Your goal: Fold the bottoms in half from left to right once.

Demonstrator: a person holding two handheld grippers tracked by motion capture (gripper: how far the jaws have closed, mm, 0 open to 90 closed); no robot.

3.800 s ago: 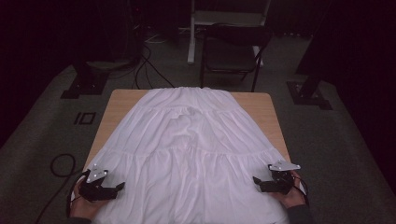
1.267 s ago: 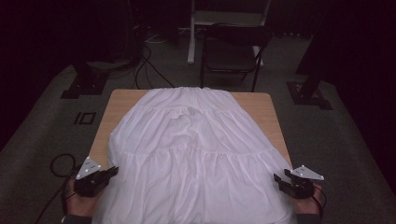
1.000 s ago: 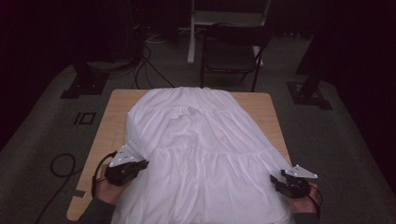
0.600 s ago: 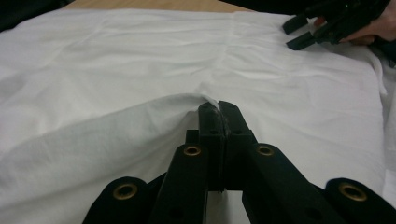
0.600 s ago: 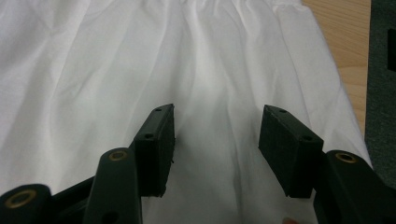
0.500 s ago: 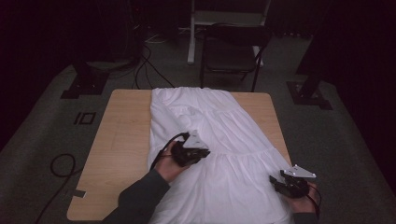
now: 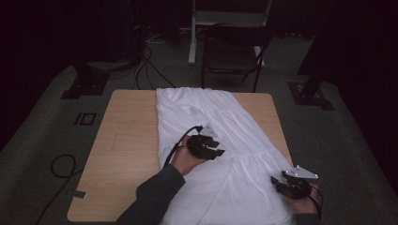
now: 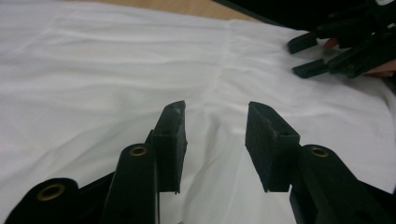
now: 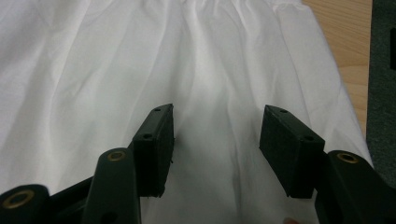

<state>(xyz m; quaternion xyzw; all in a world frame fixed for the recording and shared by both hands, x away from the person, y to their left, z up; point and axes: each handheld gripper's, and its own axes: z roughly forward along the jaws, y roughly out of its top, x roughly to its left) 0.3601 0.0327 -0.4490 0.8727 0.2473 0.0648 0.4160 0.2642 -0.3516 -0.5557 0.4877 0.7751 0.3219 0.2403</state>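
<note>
A white dress (image 7: 225, 117) lies on the wooden table (image 7: 126, 140), its left side folded over onto the middle. My left gripper (image 7: 218, 152) hovers over the fold at the dress's centre. Its jaws have just been opening, and in the left gripper view the left gripper (image 8: 215, 126) has only flat cloth (image 8: 116, 70) below the gap. My right gripper (image 7: 275, 182) rests at the dress's lower right edge. It stands open, and in the right gripper view the right gripper (image 9: 215, 126) is over smooth fabric (image 9: 93, 70). The right gripper (image 8: 306, 56) also appears far off in the left gripper view.
The table's left half shows bare wood. A dark chair (image 7: 234, 51) stands just beyond the far edge. Cables (image 7: 61, 166) and stand bases (image 7: 84, 86) lie on the grey floor around the table. The table's right edge (image 9: 355, 46) runs close beside the dress.
My left gripper carried the dress's left edge from the table's left side across to the middle, folding it over, then let the cloth go. My right gripper stayed put.
</note>
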